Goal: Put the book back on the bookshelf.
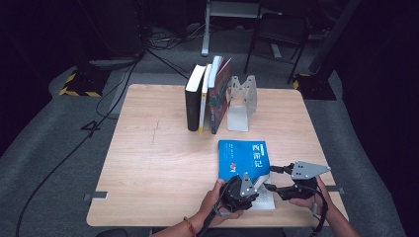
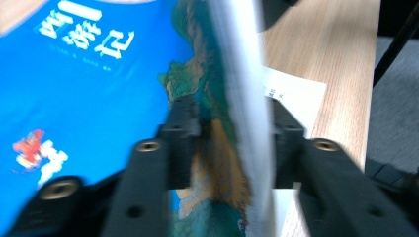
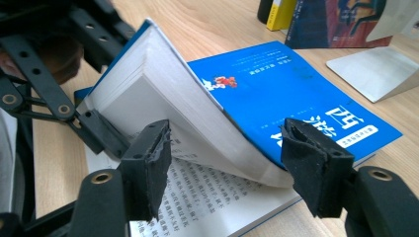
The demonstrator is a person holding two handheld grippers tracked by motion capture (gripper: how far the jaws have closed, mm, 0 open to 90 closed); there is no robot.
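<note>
A blue paperback (image 1: 243,157) with white Chinese title lies on the wooden table (image 1: 158,163) near its front edge. My left gripper (image 1: 253,187) is shut on the book's front cover and a thick sheaf of pages (image 2: 242,74), which stand lifted and curled up off the rest. Seen from the right gripper view, the raised sheaf (image 3: 163,94) arches over a printed page (image 3: 207,197), with the left gripper's black linkage (image 3: 94,123) clamped at its corner. My right gripper (image 3: 227,133) is open at the book's near right edge (image 1: 270,177), pads apart and touching nothing.
Three upright books (image 1: 207,94) lean against a metal bookend (image 1: 242,101) at the table's far middle. Beyond the table are a chair (image 1: 276,34), cables on the grey floor and yellow-black marked bases. The table's left half is bare wood.
</note>
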